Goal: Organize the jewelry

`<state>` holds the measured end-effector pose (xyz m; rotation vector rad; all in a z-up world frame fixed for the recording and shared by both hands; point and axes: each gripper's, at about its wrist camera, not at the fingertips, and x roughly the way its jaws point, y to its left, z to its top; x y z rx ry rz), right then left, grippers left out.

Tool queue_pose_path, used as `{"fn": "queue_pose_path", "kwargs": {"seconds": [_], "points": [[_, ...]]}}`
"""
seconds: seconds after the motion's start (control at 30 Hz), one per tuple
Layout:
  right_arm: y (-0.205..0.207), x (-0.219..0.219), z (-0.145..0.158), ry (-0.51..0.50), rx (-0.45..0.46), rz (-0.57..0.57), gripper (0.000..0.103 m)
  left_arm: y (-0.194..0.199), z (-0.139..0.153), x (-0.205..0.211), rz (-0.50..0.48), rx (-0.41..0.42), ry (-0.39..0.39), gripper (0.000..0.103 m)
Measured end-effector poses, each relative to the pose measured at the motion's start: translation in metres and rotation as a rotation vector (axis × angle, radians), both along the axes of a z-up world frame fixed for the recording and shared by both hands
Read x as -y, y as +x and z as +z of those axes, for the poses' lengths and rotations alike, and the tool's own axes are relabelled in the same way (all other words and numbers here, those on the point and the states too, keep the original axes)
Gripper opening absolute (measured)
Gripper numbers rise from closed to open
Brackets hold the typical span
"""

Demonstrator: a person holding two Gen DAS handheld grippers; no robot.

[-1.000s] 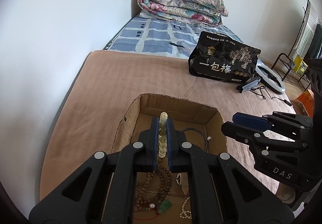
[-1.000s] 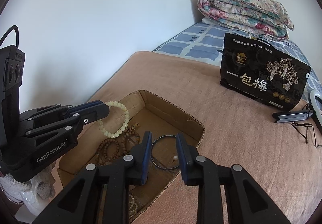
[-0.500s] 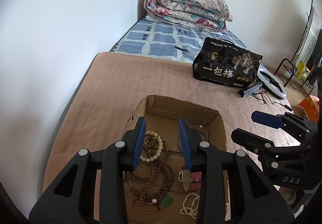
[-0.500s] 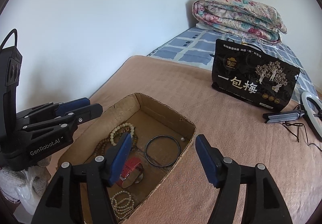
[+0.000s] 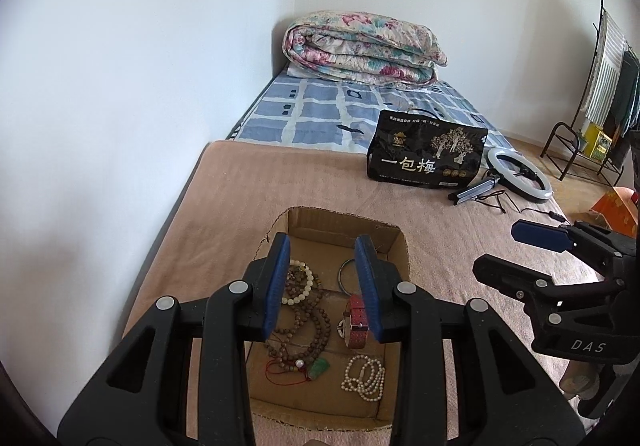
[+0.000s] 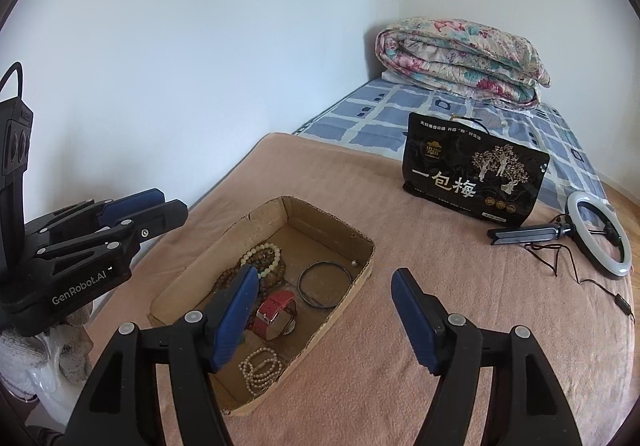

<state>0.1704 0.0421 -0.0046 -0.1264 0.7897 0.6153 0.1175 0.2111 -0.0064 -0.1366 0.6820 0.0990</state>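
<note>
A shallow cardboard box [image 5: 394,242] [image 6: 332,232] lies on the pink blanket. In it are a pale green bead bracelet [image 5: 301,282] [image 6: 266,258], brown bead strands [image 5: 308,326], a red-strap watch [image 5: 357,320] [image 6: 276,314], a dark bangle [image 6: 325,280], and a white pearl strand [image 5: 365,372] [image 6: 260,366]. My left gripper [image 5: 322,286] is open and empty, above the box. My right gripper [image 6: 324,316] is open wide and empty, over the box's near right edge.
A black snack bag [image 5: 426,159] [image 6: 476,179] stands on the blanket [image 6: 400,366]. A ring light with cable [image 6: 600,234] lies right of it. A folded floral quilt [image 5: 360,45] sits at the bed's head. The wall runs along the left. A rack [image 5: 576,149] stands at the far right.
My left gripper opened and let the pale green bracelet drop into the box, then drew back and up. My right gripper opened wider and also drew back.
</note>
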Motion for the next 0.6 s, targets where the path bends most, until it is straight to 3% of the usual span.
{"fn": "queue_pose_path", "kwargs": {"seconds": [0.37, 0.43, 0.6], "points": [[-0.056, 0.043, 0.029, -0.011, 0.06, -0.028, 0.08, -0.06, 0.035, 0.037, -0.026, 0.053, 0.049, 0.034], [-0.064, 0.053, 0.031, -0.017, 0.074, -0.034, 0.08, -0.069, 0.037, 0.045, -0.031, 0.052, 0.051, 0.038], [-0.079, 0.081, 0.032, 0.019, 0.059, -0.06, 0.081, -0.088, 0.037, 0.061, -0.025, 0.059, 0.059, 0.063]]}}
